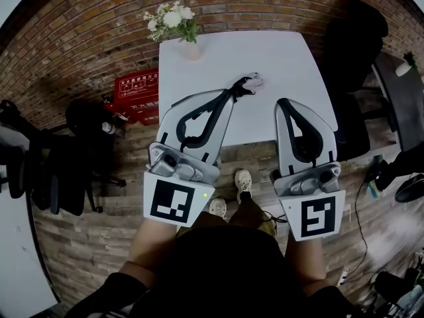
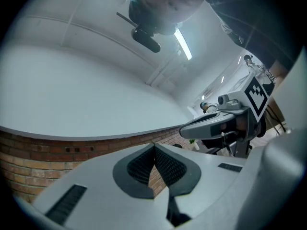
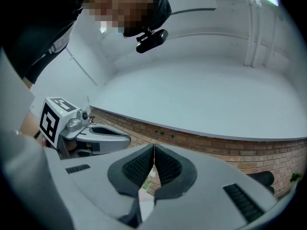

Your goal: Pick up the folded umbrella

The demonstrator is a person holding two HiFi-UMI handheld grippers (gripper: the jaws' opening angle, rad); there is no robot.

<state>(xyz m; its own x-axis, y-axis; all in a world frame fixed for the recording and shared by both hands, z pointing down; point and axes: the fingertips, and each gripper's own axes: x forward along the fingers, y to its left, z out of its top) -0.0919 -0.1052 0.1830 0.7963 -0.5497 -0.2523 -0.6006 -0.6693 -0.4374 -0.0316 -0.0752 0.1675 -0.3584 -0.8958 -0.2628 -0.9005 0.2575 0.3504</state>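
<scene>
The left gripper [image 2: 154, 146] is fully closed. Its ribbed dark pads [image 2: 169, 166] meet at the tip and there is nothing between them. The right gripper [image 3: 153, 146] is closed the same way and holds nothing. In the head view the two sit side by side in front of the person, apart from each other. Their rear marker cubes are closest to the body, and their tips reach over the near edge of the white table [image 1: 278, 58].

The folded umbrella [image 1: 252, 82] lies on that table, roughly midway across and in the nearer half. It is a short, pale pink bundle with a dark strap or handle end toward the left gripper. The left gripper's tip appears right beside this end, but the views do not show whether it touches. The right gripper's tip is near the umbrella, to its right, and apart from it.

Bare white tabletop stretches around the umbrella, to the right and toward the back. A vase of white flowers [image 1: 175, 20] stands at the far left corner, well apart from the umbrella.

A red box [image 1: 138, 91] sits on the wooden floor to the left of the table. A black chair [image 1: 354, 52] crowds the table's right side. A brick wall [image 1: 79, 38] runs behind it all.
</scene>
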